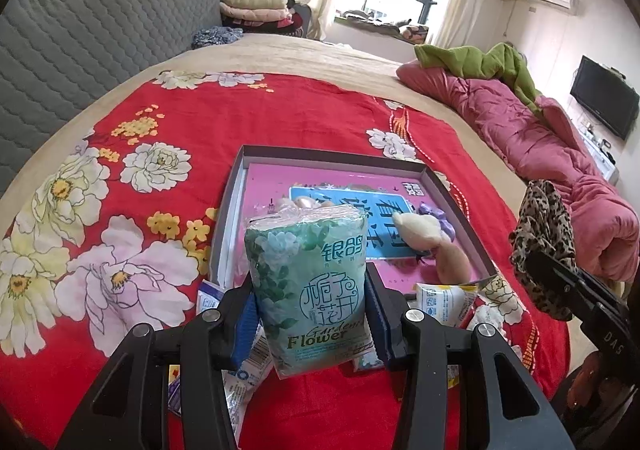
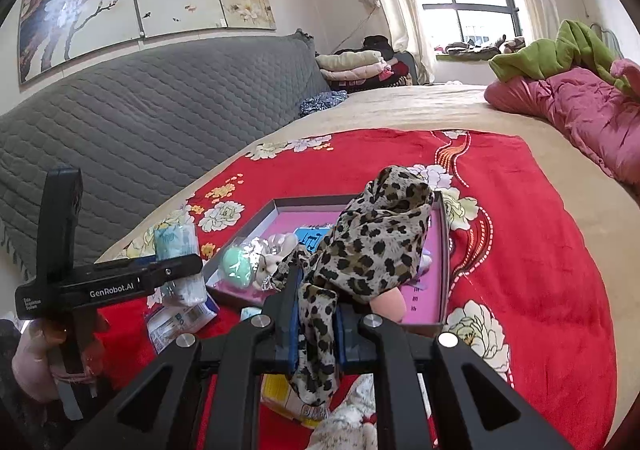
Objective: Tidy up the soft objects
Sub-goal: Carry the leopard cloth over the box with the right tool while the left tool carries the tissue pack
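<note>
Bedroom light falls across the bed (image 1: 280, 49), where a red floral blanket (image 1: 240, 117) carries everything I am working with. My left claw (image 1: 310, 314) is clenched on a green tissue pack (image 1: 310, 282), the blue pads pressing its two sides, and the pack stands upright above the blanket, just short of the near rim of the shallow box (image 1: 456, 189). My right claw (image 2: 318, 334) is clenched on a leopard-print scarf (image 2: 372, 246), which bunches up above the fingers and trails down below them; from this view it hangs over the box's near right part. Inside the box, on its pink lining, I see a cream plush toy (image 1: 420, 230) with a peach-coloured piece just beside it, and, from the right wrist view, a mint-green ball (image 2: 236, 264) next to a small white plush (image 2: 268, 270). Loose white and blue packets (image 1: 444, 300) lie on the blanket at the box's near edge. Beyond, a pink quilt (image 1: 540, 137) lies along the bed's far side with a green garment (image 1: 480, 63) on it.
</note>
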`<state>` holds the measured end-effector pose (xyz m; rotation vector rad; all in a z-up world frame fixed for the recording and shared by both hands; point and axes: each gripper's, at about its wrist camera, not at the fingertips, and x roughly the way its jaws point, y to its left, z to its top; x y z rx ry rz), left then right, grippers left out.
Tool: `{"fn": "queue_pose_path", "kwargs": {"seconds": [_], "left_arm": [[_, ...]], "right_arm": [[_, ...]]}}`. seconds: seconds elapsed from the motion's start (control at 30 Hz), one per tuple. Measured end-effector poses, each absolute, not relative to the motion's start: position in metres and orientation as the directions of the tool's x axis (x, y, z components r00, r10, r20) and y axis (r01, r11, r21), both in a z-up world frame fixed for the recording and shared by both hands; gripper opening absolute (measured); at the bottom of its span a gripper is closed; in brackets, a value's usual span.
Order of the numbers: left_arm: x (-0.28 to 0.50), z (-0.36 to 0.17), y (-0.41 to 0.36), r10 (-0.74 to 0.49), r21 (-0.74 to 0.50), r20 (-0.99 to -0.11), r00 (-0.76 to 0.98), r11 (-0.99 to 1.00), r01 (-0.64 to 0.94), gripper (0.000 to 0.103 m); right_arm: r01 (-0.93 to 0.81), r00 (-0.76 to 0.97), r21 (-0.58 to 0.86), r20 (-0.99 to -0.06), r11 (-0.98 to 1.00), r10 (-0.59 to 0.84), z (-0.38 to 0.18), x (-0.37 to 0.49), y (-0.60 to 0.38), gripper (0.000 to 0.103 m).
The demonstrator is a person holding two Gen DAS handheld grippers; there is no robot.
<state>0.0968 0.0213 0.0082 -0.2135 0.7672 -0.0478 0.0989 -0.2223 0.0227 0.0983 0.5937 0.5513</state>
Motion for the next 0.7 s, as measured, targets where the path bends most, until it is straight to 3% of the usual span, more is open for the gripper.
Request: {"fn": "queue_pose_path", "kwargs": {"seconds": [0.7], "left_arm": [[0.145, -0.012, 0.027, -0.085, -0.169, -0.701, 0.708, 0.984, -0.049, 0.049]], "right_arm": [[-0.500, 0.694, 0.208, -0.484, 0.840, 0.533, 0.023, 0.140, -0.206, 0.014]]}}
